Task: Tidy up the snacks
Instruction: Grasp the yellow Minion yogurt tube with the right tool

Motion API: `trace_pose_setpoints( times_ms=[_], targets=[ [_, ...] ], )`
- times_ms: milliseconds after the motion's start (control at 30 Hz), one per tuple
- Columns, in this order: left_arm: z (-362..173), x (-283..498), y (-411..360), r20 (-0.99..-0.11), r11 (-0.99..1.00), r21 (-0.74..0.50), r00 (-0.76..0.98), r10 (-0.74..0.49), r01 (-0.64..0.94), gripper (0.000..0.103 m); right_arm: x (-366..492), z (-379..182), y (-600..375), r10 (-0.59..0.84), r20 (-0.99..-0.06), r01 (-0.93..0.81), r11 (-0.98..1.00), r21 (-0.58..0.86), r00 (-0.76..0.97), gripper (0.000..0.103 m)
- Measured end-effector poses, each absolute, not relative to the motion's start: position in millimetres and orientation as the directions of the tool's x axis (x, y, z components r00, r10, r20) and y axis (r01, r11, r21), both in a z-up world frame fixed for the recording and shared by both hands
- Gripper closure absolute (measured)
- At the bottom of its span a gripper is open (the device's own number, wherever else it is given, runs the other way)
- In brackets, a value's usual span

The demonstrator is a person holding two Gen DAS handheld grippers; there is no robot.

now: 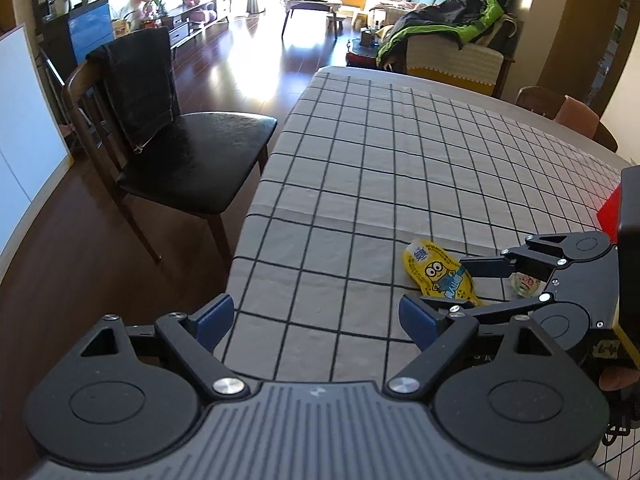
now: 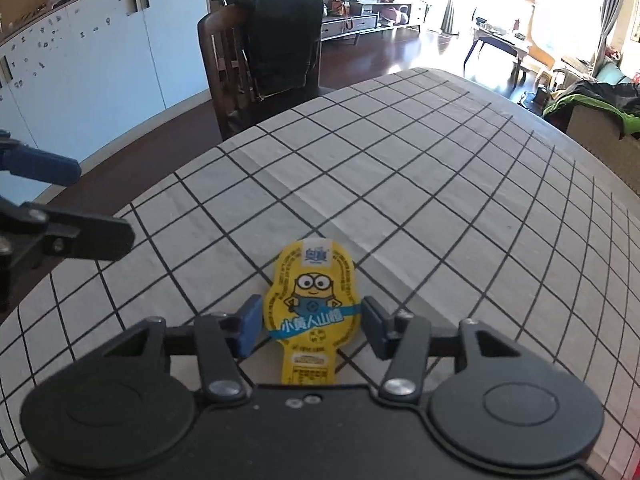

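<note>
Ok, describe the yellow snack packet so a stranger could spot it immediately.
Start at the table with the grey checked tablecloth; near the edge closest to the cameras lies the yellow snack packet, flat between the blue pads of the right tool. It alone is bright yellow, printed with a goggle-eyed cartoon figure in blue overalls.

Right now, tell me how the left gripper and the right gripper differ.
The left gripper stands wide open over bare checked tablecloth; the right gripper has its jaws narrowed around the yellow snack pouch. The left holds nothing; the right's pads flank the pouch's sides. Both are black with blue pads, angled down.
</note>
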State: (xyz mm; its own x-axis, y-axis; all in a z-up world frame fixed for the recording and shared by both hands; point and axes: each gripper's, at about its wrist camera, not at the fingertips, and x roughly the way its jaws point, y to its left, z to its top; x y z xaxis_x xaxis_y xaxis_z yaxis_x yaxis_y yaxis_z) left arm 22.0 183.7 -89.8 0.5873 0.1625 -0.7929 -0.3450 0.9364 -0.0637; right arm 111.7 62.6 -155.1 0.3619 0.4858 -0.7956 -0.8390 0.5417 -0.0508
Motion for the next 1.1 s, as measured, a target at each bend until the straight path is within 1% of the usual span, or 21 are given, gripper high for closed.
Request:
trace_pose_setpoints(
  times_ms=[167, 300, 467, 633, 767, 833, 900, 933, 967, 1067, 1100],
  targets=[
    [-92, 35, 169, -0.794, 0.952, -0.068, 0.594, 0.130, -0.300, 0.013, 113, -139, 36, 0.520, -0.778, -0.825, 0.566, 0.004, 0.353, 0.051],
    [-95, 53, 146, -0.794, 0.970, -0.094, 0.604, 0.064, -0.226, 0.013, 112, -127, 0, 0.521, -0.774, -0.805, 0.593, 0.025, 0.359, 0.051],
    [-103, 82, 108, -0.791, 0.988, -0.102, 0.612, -0.012, -0.113, 0.013, 114, -123, -50, 0.461, -0.778, -0.738, 0.675, -0.005, 0.426, 0.051],
    [-119, 109, 66, -0.801, 0.996, -0.077, 0.593, -0.084, 0.037, 0.013, 124, -126, -97, 0.403, -0.794, -0.655, 0.756, 0.008, 0.455, 0.051],
    [-129, 126, 47, -0.805, 0.992, -0.063, 0.582, -0.113, 0.107, 0.014, 124, -127, -121, 0.381, -0.799, -0.615, 0.789, 0.018, 0.466, 0.051],
    [-131, 135, 39, -0.811, 0.990, -0.068, 0.572, -0.127, 0.123, 0.018, 125, -128, -128, 0.372, -0.800, -0.601, 0.799, 0.018, 0.470, 0.051],
    [-135, 144, 33, -0.824, 0.987, -0.067, 0.550, -0.138, 0.147, 0.030, 125, -128, -137, 0.372, -0.800, -0.592, 0.805, 0.026, 0.471, 0.051],
    [-138, 148, 30, -0.833, 0.986, -0.054, 0.537, -0.131, 0.156, 0.033, 121, -128, -140, 0.371, -0.799, -0.588, 0.808, 0.027, 0.473, 0.051],
    [-141, 151, 25, -0.842, 0.986, -0.046, 0.524, -0.124, 0.159, 0.040, 120, -127, -143, 0.371, -0.798, -0.584, 0.811, 0.029, 0.475, 0.051],
    [-144, 155, 21, -0.849, 0.987, -0.025, 0.518, -0.106, 0.162, 0.048, 119, -124, -150, 0.377, -0.792, -0.579, 0.815, 0.038, 0.479, 0.051],
    [-144, 155, 20, -0.849, 0.987, -0.017, 0.519, -0.100, 0.163, 0.053, 117, -123, -149, 0.378, -0.791, -0.578, 0.815, 0.037, 0.482, 0.051]
  ],
)
